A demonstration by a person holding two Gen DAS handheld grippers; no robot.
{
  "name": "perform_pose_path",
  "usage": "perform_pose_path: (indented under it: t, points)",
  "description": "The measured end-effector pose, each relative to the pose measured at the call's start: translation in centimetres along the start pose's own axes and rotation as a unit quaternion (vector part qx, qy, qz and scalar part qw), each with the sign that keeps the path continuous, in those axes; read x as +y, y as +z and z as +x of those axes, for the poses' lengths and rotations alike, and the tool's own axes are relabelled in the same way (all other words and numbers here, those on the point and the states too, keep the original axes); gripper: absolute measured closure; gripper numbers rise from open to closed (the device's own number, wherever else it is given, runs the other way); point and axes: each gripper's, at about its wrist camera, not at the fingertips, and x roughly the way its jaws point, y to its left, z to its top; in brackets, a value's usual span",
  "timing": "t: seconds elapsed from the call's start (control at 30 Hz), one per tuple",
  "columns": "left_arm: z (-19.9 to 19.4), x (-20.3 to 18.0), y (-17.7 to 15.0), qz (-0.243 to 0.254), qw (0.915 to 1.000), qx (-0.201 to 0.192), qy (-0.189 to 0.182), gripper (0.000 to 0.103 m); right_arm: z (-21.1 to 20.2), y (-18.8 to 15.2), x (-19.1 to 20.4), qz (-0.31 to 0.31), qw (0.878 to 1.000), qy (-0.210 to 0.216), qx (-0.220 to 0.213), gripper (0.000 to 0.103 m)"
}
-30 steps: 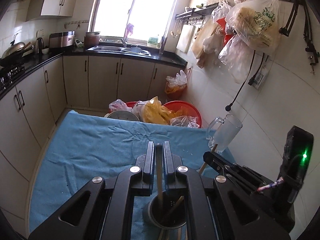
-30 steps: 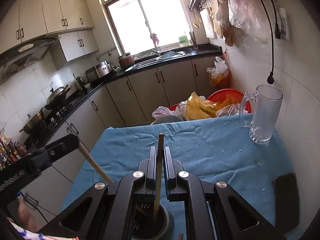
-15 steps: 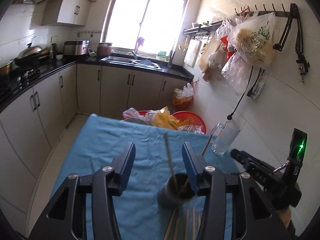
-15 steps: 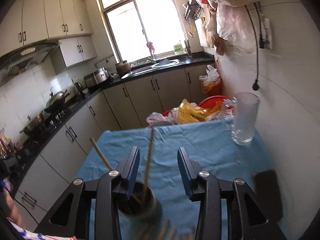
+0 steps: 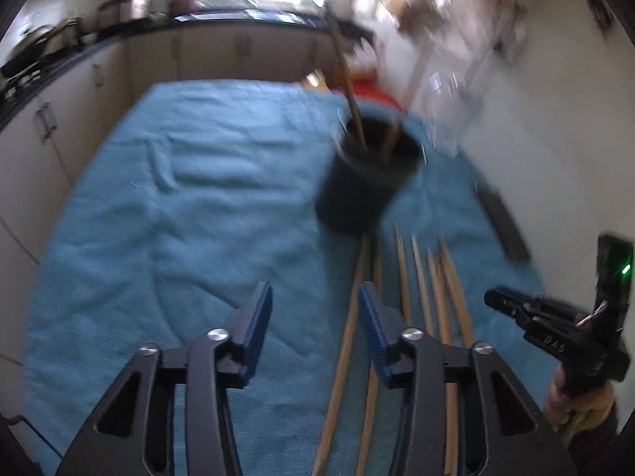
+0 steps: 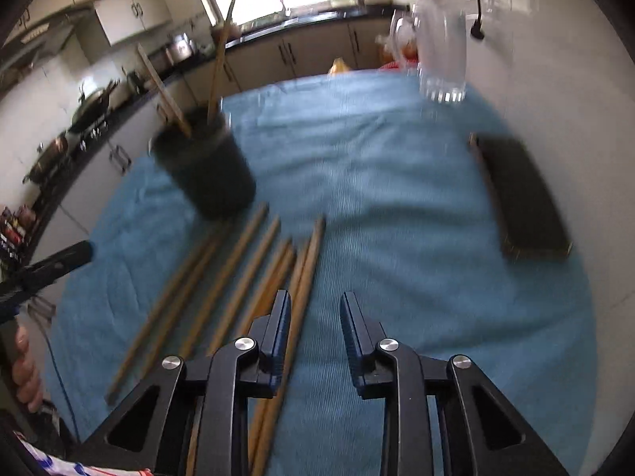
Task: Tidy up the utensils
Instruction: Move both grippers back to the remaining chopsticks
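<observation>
Chopsticks on the cloth: we count about eight long, light-brown wooden chopsticks lying loose and roughly side by side on the blue ribbed cloth, in front of the holder; blur and overlap keep us from an exact count.
Chopsticks in the holder: we see two, standing tilted in the dark round chopstick holder.
Holder: one, upright on the cloth, its base touching the far tips of the nearest loose sticks.
Glass: one clear glass mug with a handle, at the far edge of the cloth, well apart from the holder.
Dark slab: one flat black rectangular object lying on the cloth near the white wall.
Left gripper: jaws partly apart and closing, nothing between the blue pads; one loose stick runs just inside the right-hand pad.
Right gripper: jaws narrowly apart and closing, holding nothing; a stick passes under its left finger.
Change from a second ago: then we had each gripper clamped on one chopstick over the holder; those two now stand in the holder, and both grippers have dropped back over the loose sticks.
Change from half a second ago: the jaws stood wider.
</observation>
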Motion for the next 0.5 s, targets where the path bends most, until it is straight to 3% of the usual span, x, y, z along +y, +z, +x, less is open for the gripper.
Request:
perform_pose_path:
  t: [0.2, 0.27, 0.33, 0.5]
  points:
    - [3.8, -2.3, -1.7, 0.05, 0.9977, 0.046, -0.003, 0.07, 1.0, -1.2, 0.6, -0.026, 1.0, -0.008, 0.008, 0.079]
    - [4.5, -2.7, -2.0, 0.06, 0.9966, 0.056, 0.002, 0.077, 1.3, -1.2, 0.6, -0.024, 1.0, -0.007, 0.011, 0.081]
    - [5.2, -2.7, -1.9, 0.063, 0.9956, 0.067, 0.016, 0.092, 1.4, -1.0, 0.9, -0.021, 1.0, -0.007, 0.007, 0.081]
    - [5.5, -2.4, -1.6, 0.053, 0.9963, 0.066, 0.015, 0.095, 1.7, -0.9, 1.3, -0.02, 1.0, -0.014, 0.005, 0.084]
